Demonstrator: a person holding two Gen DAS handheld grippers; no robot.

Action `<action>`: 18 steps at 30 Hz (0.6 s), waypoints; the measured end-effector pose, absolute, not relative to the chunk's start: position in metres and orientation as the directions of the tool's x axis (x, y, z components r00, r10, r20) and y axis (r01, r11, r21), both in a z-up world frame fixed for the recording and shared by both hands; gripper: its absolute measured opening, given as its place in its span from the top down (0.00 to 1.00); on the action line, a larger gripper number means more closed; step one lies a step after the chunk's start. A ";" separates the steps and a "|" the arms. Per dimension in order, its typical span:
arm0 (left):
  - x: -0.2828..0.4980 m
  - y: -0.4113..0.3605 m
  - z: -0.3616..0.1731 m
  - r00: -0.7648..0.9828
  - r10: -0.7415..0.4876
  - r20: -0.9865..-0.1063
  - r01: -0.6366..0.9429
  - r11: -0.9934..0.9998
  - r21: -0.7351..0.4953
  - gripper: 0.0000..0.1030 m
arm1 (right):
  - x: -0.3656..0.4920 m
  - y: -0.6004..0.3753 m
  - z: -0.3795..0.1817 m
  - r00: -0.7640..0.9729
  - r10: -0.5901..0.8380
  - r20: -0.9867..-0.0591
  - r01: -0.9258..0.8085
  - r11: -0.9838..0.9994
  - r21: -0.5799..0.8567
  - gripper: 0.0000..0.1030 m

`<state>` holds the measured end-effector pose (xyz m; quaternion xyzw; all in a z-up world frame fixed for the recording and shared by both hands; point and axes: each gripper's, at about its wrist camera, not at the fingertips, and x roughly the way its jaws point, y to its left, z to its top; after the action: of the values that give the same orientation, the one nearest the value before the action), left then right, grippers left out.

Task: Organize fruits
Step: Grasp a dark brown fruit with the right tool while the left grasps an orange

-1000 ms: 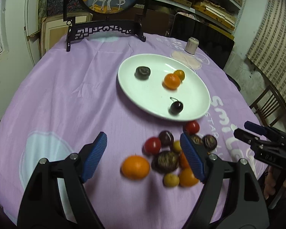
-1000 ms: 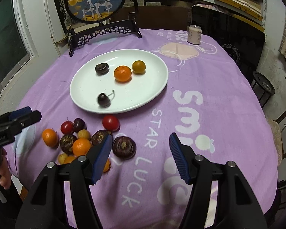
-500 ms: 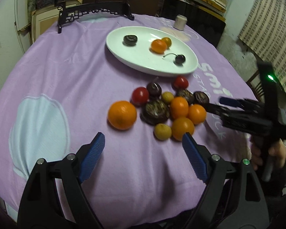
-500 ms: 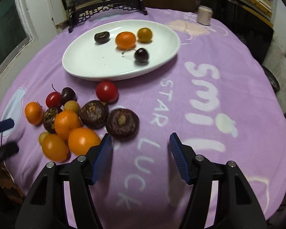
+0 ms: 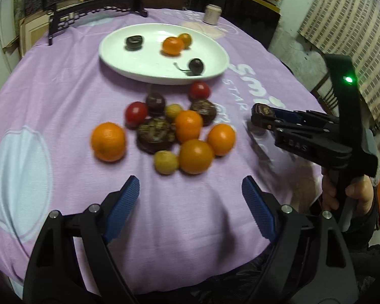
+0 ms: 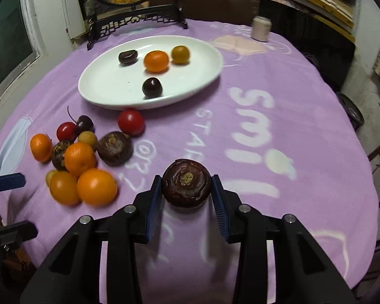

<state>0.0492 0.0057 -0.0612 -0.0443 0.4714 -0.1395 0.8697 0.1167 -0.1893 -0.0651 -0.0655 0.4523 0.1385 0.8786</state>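
Note:
My right gripper [image 6: 187, 192] is shut on a dark brown water chestnut [image 6: 186, 183] and holds it just above the purple cloth; it also shows in the left wrist view [image 5: 263, 116]. My left gripper [image 5: 190, 207] is open and empty, in front of a pile of loose fruit [image 5: 174, 131]: several oranges, brown chestnuts, red tomatoes, small yellow fruits. The white oval plate [image 6: 109, 86] behind holds a dark chestnut [image 6: 128, 57], an orange [image 6: 156, 61], a small yellow-orange fruit [image 6: 180, 54] and a dark cherry [image 6: 152, 87].
A round table with a purple printed cloth [image 6: 266, 116]. A black carved stand with a round painted screen [image 6: 129, 12] stands at the far edge. A small white jar [image 6: 261, 29] is at the far right. Chairs and shelves surround the table.
My right gripper has closed on the brown chestnut that lay at the right of the pile and lifted it slightly. My left gripper has drawn back a little from the pile.

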 end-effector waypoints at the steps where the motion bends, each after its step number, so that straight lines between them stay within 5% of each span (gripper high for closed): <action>1: 0.050 0.002 -0.062 0.514 -0.290 -0.807 0.208 0.955 -0.210 0.18 | 0.113 -0.194 -0.065 0.553 0.189 -0.811 -0.299 0.954 0.018 0.62; 6: 0.059 -0.021 -0.072 0.481 -0.292 -0.827 0.239 0.951 -0.197 0.20 | 0.098 -0.213 -0.065 0.549 0.217 -0.807 -0.282 0.957 0.066 0.62; 9: 0.068 -0.028 -0.083 0.448 -0.288 -0.847 0.232 0.952 -0.201 0.36 | 0.093 -0.221 -0.064 0.553 0.221 -0.804 -0.273 0.959 0.076 0.62; 18: 0.088 -0.032 -0.091 0.503 -0.208 -0.839 0.187 0.974 -0.129 0.38 | 0.090 -0.223 -0.067 0.533 0.252 -0.808 -0.287 0.952 0.108 0.61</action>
<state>0.0883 -0.0323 -0.0907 -0.0108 0.4856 -0.1137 0.8667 0.0902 -0.2232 -0.0668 -0.0190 0.4583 0.1539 0.8752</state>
